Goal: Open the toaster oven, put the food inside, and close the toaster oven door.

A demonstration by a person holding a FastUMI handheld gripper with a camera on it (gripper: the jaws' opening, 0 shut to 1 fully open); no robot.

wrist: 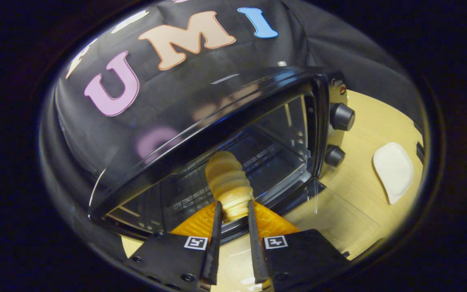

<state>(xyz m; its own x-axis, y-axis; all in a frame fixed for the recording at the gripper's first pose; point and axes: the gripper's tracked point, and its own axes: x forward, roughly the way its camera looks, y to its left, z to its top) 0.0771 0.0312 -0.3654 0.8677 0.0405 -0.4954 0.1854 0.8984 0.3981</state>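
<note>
Gripping the spiral bread roll (228, 184) by its near end, both fingers (233, 211) press its sides at the open toaster oven (258, 134). It looks light, soft and crushable, so a gentle mid-body hold seems safest.

Staged booth, not a real kitchen: black cloth wall (339, 44) hangs close behind a pale wooden table (363, 190), draped rather than built. Kitchen props only. A black toaster oven (258, 105) stands on the table with two knobs (342, 117) down its right side, wire rack (201, 182) visible inside. A white plate (393, 170) lies near the table's far right edge, well apart from the oven.
</note>
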